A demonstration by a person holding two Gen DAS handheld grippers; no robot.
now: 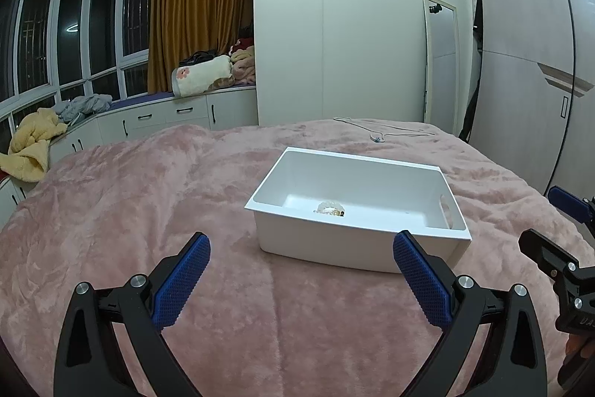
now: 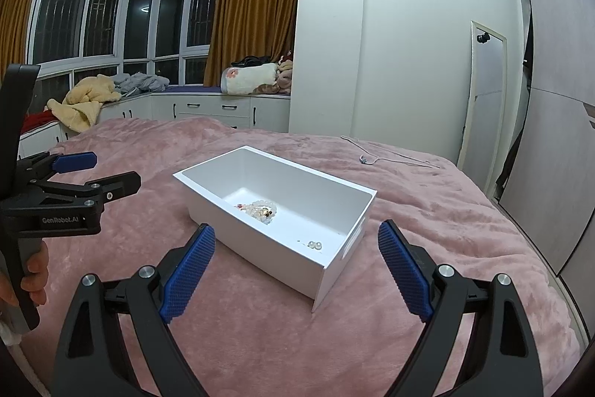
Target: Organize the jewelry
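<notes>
A white rectangular box [image 1: 297, 248] [image 2: 260, 240] sits on the pink bed. Inside it lie a beaded bracelet [image 1: 330, 208] [image 2: 262, 209] and two small pearl earrings [image 2: 315, 245]. My left gripper [image 1: 302, 240] is open and empty, just short of the box's near wall. My right gripper [image 2: 296, 229] is open and empty, its blue fingers either side of the box's near corner. The left gripper also shows at the left in the right wrist view [image 2: 100, 173], and the right gripper's fingers show at the right edge in the left wrist view [image 1: 557, 222].
A white wire hanger [image 1: 379, 131] [image 2: 386, 153] lies on the pink blanket [image 1: 148, 211] [image 2: 427, 229] beyond the box. A standing mirror [image 2: 483, 99] leans on the wall at the right. Window-side cabinets with piled clothes [image 2: 89, 99] run along the back left.
</notes>
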